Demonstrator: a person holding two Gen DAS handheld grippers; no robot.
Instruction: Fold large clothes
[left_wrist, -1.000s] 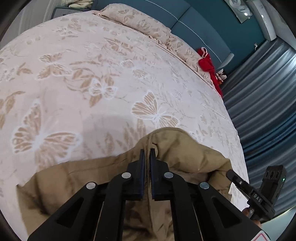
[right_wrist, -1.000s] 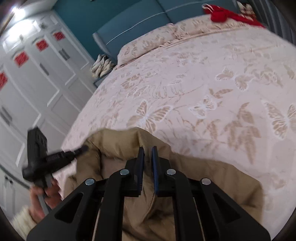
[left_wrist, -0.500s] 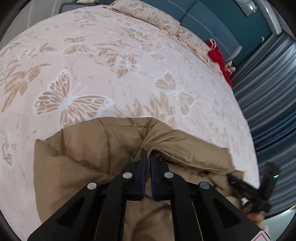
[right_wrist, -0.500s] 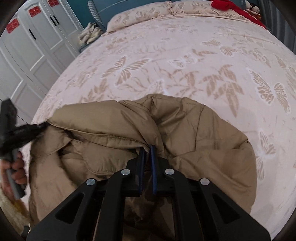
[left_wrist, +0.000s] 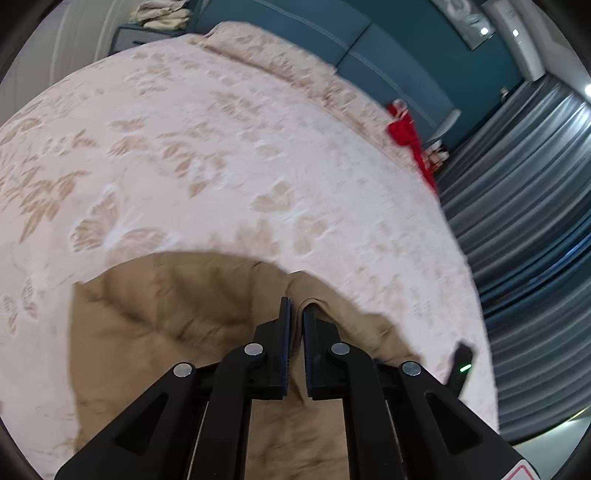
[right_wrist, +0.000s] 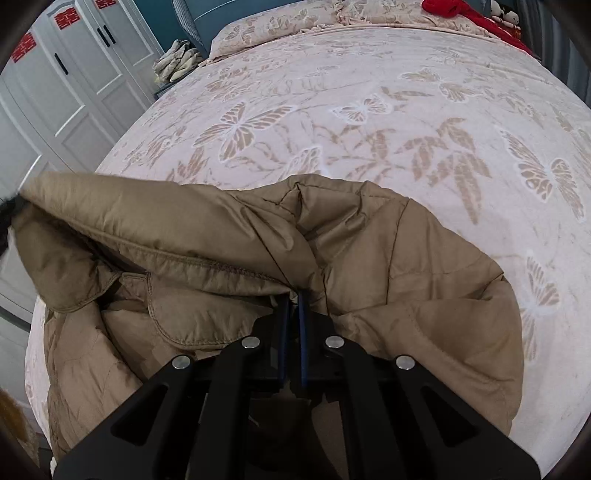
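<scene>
While the bed (right_wrist: 369, 92) fills most of both views, its butterfly-print cover spread flat, the tan padded jacket (right_wrist: 424, 295) lies bunched at the near edge, one long section stretched off to the left of the right wrist view. Both grippers hold it: the right gripper (right_wrist: 291, 295) has its jaws nearly closed on a gathered seam where several folds meet, and the left gripper (left_wrist: 294, 314) has its jaws pressed almost together, a ridge of cloth showing just beside them — the left view is blurred, so how much fabric sits in that grip I cannot tell. Judging from this, the folding has barely begun. The slick, puffy shell could slide out of a shallow pinch, and a pull on the bunched seam might drag hidden layers along — leaving a crooked fold
</scene>
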